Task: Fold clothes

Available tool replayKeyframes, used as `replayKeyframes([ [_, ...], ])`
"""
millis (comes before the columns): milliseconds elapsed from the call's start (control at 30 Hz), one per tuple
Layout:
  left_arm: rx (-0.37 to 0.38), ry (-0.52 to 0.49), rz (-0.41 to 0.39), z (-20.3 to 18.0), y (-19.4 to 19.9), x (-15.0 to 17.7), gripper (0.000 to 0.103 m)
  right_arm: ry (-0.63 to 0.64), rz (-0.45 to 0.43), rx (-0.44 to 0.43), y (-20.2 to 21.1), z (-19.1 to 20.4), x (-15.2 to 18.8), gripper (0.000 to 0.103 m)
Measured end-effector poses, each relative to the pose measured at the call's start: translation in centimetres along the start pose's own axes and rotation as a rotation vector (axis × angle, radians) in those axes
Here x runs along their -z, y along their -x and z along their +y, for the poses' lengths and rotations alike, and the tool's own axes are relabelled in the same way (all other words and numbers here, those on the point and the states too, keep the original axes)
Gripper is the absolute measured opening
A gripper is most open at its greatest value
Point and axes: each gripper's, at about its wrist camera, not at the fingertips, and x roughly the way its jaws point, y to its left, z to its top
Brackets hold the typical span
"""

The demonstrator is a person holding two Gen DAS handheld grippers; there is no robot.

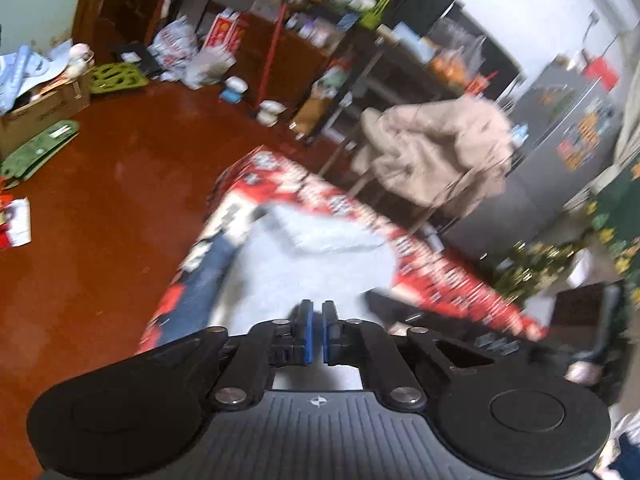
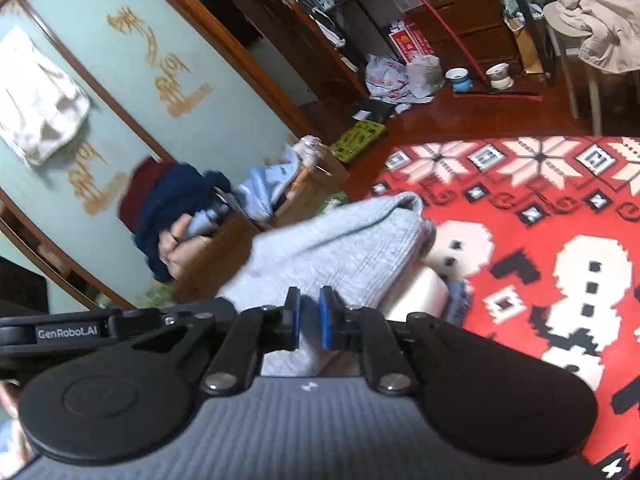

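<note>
One pale blue-grey ribbed knit garment [image 2: 340, 248] is the object of the task; it lies bunched on a red blanket with white snowflake and snowman pattern [image 2: 540, 208], near that blanket's left edge in the right wrist view, and in the left wrist view the same cloth [image 1: 312, 264] spreads across the blanket's [image 1: 440, 272] near end, blurred; a strip of blue denim-like fabric [image 1: 200, 292] runs beside it along the blanket's left edge. Right gripper [image 2: 309, 314]: jaws narrow, blue pads [image 2: 325, 320] drawn close with a fold of the knit between them, which reads as a pinch on the garment's near hem. Left gripper [image 1: 314, 330]: jaws almost together, only a thin gap between the blue pads [image 1: 307, 332]; whether any cloth is caught there cannot be told from the blurred frame. Handling, as a judgement: the knit is soft, light and limp, will sag and stretch rather than hold a line, and is not slippery; best taken at hem corners or shoulder seams, a pinch through one layer only, both grips kept level so the fold falls straight. Beyond the blanket: glossy red-brown floor [image 1: 100, 200]; beige padded coat draped on a stool [image 1: 436, 152]; a dark blue sleeve and hand of the person [image 2: 172, 236] in the right wrist view; cardboard box with pale blue clothes [image 2: 280, 196]; cluttered dark shelving [image 1: 320, 12].
</note>
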Motion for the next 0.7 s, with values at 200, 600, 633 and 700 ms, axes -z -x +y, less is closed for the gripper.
replayKeyframes([
  [200, 0.045, 0.041, -0.044, 1.0, 2.7, 1.1, 0.002, 0.02, -0.012, -0.007, 2.7, -0.2, 1.3, 0.01],
  [600, 0.075, 0.018, -0.022, 2.3, 3.4, 4.8, 0.0, 0.202, 0.009, 0.029, 4.1, 5.9, 7.7, 0.006],
  [633, 0.077, 0.019, -0.026, 2.5, 3.8, 5.1, 0.0, 0.202, 0.013, 0.028, 4.4, 5.9, 8.1, 0.005],
  [700, 0.074, 0.005, -0.038, 2.5, 4.7, 5.3, 0.0, 0.195, 0.013, 0.02, 5.3, 6.0, 8.5, 0.007],
])
